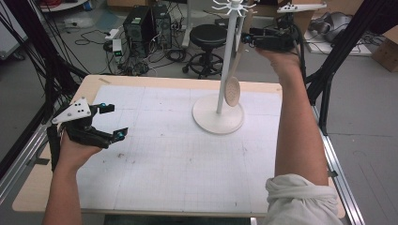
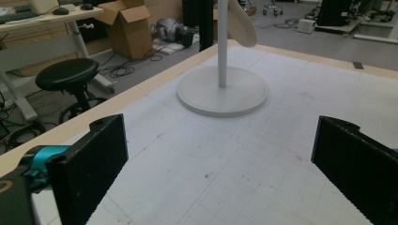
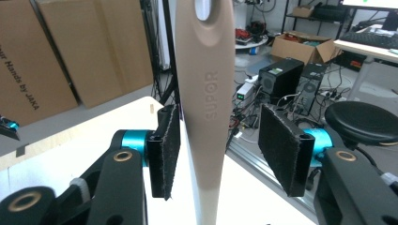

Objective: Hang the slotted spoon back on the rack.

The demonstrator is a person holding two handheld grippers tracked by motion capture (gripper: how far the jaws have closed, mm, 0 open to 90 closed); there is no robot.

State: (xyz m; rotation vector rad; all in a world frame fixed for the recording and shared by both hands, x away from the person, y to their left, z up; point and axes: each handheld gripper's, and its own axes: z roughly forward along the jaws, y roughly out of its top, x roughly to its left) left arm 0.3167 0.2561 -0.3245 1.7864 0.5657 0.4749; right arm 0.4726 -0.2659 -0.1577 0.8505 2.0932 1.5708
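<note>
A white stand [image 1: 218, 115] with a ring of hooks on top rises from the far middle of the table. A beige spoon [image 1: 232, 89] marked SUPOR hangs beside its pole, head down. My right gripper [image 1: 248, 40] is raised at the upper handle and stands open. In the right gripper view [image 3: 223, 150] the handle [image 3: 206, 93] passes between the jaws, close to the left pad [image 3: 166, 150], with a gap to the right pad. My left gripper [image 1: 115, 122] hovers open at the table's left, holding nothing. The left gripper view [image 2: 220, 140] looks toward the stand's base [image 2: 223, 91] and the spoon's head [image 2: 241, 26].
A white gridded mat [image 1: 178, 154] covers most of the wooden table. A black stool [image 1: 208, 35], computer towers [image 1: 138, 23] and loose cables lie on the floor beyond the far edge. Cardboard boxes [image 2: 129, 28] stand farther off.
</note>
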